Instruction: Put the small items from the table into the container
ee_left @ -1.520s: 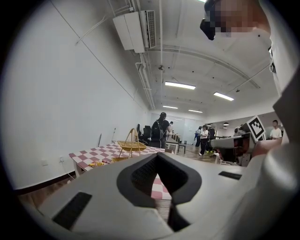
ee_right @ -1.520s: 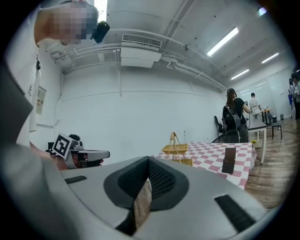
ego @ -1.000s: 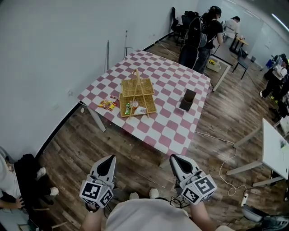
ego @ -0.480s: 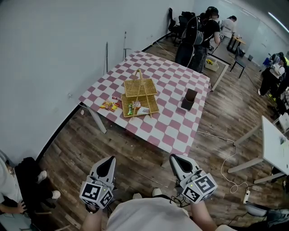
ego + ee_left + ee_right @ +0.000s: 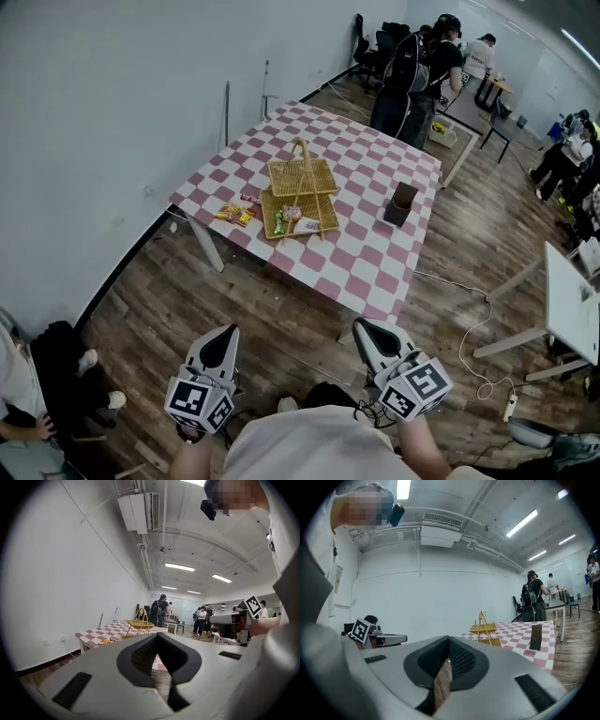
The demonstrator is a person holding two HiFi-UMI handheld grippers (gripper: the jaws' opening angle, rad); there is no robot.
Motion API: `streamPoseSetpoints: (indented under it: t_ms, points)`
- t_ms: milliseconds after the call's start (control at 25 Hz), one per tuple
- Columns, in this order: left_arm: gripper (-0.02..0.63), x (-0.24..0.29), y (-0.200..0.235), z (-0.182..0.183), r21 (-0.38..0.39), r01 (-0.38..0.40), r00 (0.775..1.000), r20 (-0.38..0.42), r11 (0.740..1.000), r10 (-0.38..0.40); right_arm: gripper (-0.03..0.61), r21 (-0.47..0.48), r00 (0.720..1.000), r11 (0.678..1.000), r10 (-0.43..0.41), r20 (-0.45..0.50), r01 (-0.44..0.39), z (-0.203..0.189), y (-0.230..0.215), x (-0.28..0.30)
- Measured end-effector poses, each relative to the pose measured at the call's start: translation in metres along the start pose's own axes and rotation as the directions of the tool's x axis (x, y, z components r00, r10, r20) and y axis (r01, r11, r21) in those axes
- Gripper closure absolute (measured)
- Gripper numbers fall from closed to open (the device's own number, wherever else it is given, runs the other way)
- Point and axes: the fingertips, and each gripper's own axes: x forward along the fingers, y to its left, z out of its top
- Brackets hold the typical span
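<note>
Standing well back from the pink-checked table (image 5: pixel 375 274), the person held the grey left gripper (image 5: pixel 224 331) and right gripper (image 5: pixel 367 329) closed, empty, presumably with nothing yet reachable.

Bare wooden floor (image 5: pixel 281 319) fills the middle of the frame, open right up to the near edge of the table (image 5: pixel 366 272). The table's near-right squares lie free. The basket (image 5: pixel 300 192), handle upright, stands centre-left, with snack packets (image 5: pixel 234 213) just left of it and a brown box (image 5: pixel 401 203) well to its right. The wall (image 5: pixel 112 112) runs close along the table's left side. People (image 5: pixel 412 70) stand at its far corner. At right, a cable (image 5: pixel 469 328) trails on the floor near a white desk (image 5: pixel 572 300).
</note>
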Motion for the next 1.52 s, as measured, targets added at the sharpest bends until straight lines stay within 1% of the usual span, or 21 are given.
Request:
streamPoseSetpoints:
  t_ms: [280, 520, 640, 880, 1120, 1200, 1360, 1520]
  points:
    - [0.617, 0.007, 0.000, -0.003, -0.008, 0.012, 1.000, -0.013, 1.000, -0.012, 0.566, 0.006, 1.000, 1.000, 0.002, -0.010, -0.002, -0.003, -0.001, 0.010]
    - [0.617, 0.030, 0.006, -0.005, 0.007, 0.010, 1.000, -0.027, 1.000, -0.010, 0.566, 0.007, 1.000, 1.000, 0.015, 0.006, -0.015, -0.003, -0.019, 0.021]
    - [0.617, 0.049, 0.009, -0.003, 0.001, 0.005, 0.999, -0.032, 1.000, -0.004, 0.566, 0.000, 1.000, 1.000, 0.020, 0.008, -0.020, 0.002, -0.037, 0.031]
    - [0.617, 0.106, 0.021, 0.009, 0.025, 0.005, 1.000, -0.027, 1.000, -0.004, 0.566, 0.017, 0.999, 0.999, 0.033, 0.000, -0.033, 0.003, -0.082, 0.065]
    - [0.618, 0.156, 0.031, 0.019, 0.026, -0.023, 0.999, -0.038, 0.999, 0.024, 0.566, 0.029, 0.997, 0.997, 0.074, -0.001, -0.074, 0.017, -0.124, 0.101]
    - [0.618, 0.169, 0.033, 0.021, 0.023, -0.042, 0.998, -0.042, 0.999, 0.043, 0.566, 0.014, 0.996, 0.996, 0.092, -0.008, -0.092, 0.022, -0.137, 0.112]
    - [0.617, 0.198, 0.036, 0.030, 0.026, -0.070, 0.997, -0.039, 0.997, 0.071, 0.565, -0.043, 0.990, 0.989, 0.139, -0.030, -0.140, 0.031, -0.159, 0.135]
    - [0.617, 0.226, 0.038, 0.035, 0.033, -0.091, 0.995, -0.033, 0.995, 0.092, 0.565, -0.056, 0.983, 0.982, 0.181, -0.029, -0.182, 0.038, -0.178, 0.154]
